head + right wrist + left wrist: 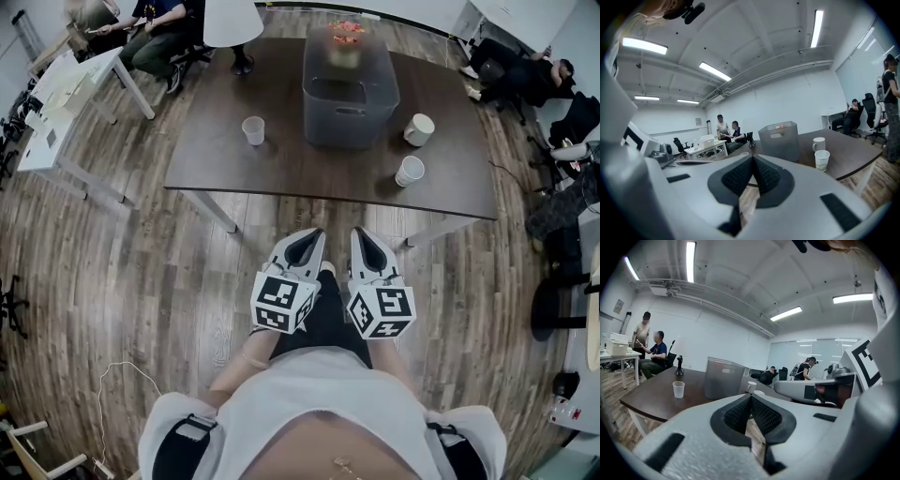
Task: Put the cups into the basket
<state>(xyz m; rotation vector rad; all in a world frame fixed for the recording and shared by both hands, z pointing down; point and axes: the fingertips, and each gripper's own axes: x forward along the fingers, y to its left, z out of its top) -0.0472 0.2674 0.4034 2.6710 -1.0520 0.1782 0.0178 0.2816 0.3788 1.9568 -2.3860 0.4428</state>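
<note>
The dark brown desk [281, 164] carries a grey plastic basket [349, 117] near its far edge, with something red and yellow inside (too blurred to name). The left gripper [307, 240] and the right gripper [364, 240] hang side by side over the wooden floor [122, 281], well short of the basket on the near side. Each has its jaws pressed together at the tips with nothing between them. A white mug [419, 129] stands right of the basket. A paper cup [409, 171] sits right of the basket too, nearer the desk's front edge. A clear plastic cup [253, 129] stands left of the basket.
</note>
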